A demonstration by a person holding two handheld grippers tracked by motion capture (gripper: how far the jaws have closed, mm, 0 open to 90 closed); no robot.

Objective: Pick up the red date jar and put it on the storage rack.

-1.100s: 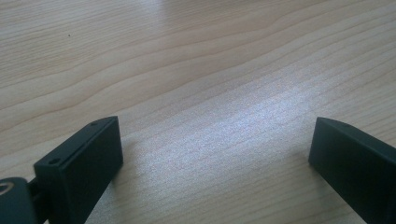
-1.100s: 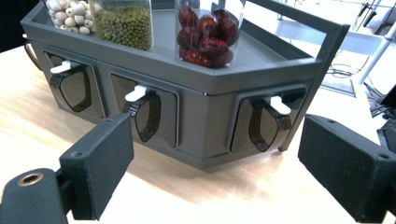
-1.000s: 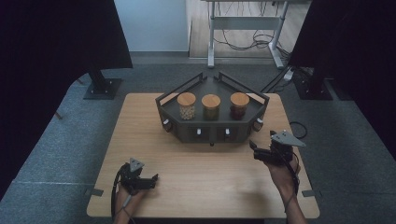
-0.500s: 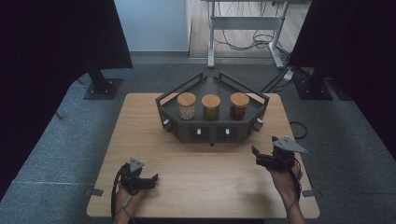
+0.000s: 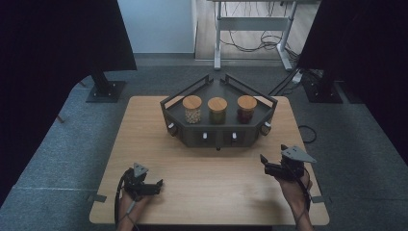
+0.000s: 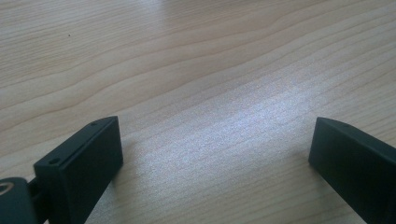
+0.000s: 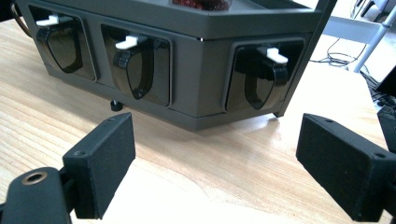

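Black and blocky, the two jaws of the right gripper (image 7: 215,158) stand wide apart with nothing but bare wood between them; over the last second they have been closing a little, yet they grip nothing. In the high view this gripper (image 5: 265,164) sits in the person's right hand (image 5: 294,185), pointing left and slightly toward the rack, its grey three-cornered plate on top.

Just ahead of those jaws is the dark grey rack (image 7: 201,74), a low angular stand resting on the wooden table (image 7: 56,116). Its faces facing the gripper carry recessed glossy black dispenser spouts, each topped by a small white lever (image 7: 131,43); three such bays show in the right gripper view, and a small black foot (image 7: 115,105) props the base. From above, the rack (image 5: 269,111) is a wedge-like tray with thin rail handles, holding three glass jars with round wooden lids: a pale-filled one (image 5: 192,109) farthest from the right gripper, a greenish one (image 5: 217,110) in the middle and a dark red one (image 5: 246,109) nearest.

Well away across the near edge of the table, the left gripper (image 5: 157,185) rests low by the left hand (image 5: 130,202), its jaws (image 6: 210,158) spread open over empty wood grain, holding nothing.
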